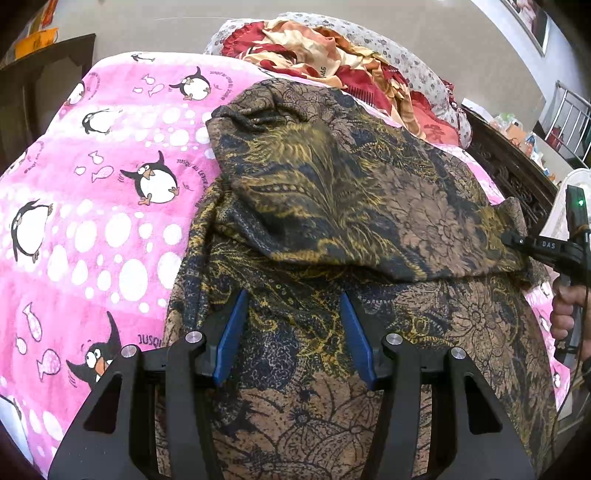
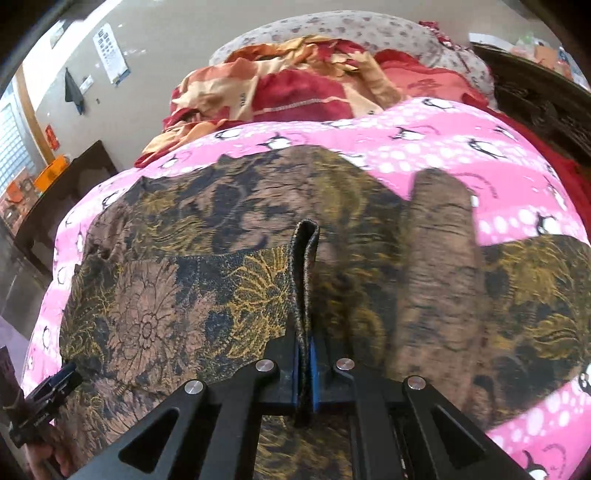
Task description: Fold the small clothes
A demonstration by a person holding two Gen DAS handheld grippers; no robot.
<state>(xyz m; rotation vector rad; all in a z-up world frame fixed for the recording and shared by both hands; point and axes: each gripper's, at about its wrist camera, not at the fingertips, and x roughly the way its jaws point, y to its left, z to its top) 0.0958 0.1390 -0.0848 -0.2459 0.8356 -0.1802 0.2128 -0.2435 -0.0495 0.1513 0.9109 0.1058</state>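
Here, 1 garment (image 1: pixel 332 206): brown cloth with dark and gold floral print, spread on the blanket (image 1: pixel 92 221), part of it folded back over itself in a raised layer.

Grippers, 2. Right gripper (image 2: pixel 304 373): jaws closed on a doubled fold of the garment's edge, the cloth standing up in a narrow loop between the blue pads. Left gripper (image 1: pixel 293 339): jaws apart, blue pads (image 1: pixel 231 339) on either side of the cloth, not pressing it; contact with the fabric below cannot be told.

Blanket, 1: pink, with penguins, fish and white dots, covering the bed under the garment.

Bedding heap (image 1: pixel 325 48), 1: red and cream cloth bunched beyond the blanket, against a grey flowered cushion (image 2: pixel 332 27).

Left view only: the right gripper seen from outside at the garment's right edge, and the hand (image 1: pixel 565 314) holding it. Right view only: an orange box (image 2: pixel 51 171) on dark furniture, wall papers (image 2: pixel 112 51).
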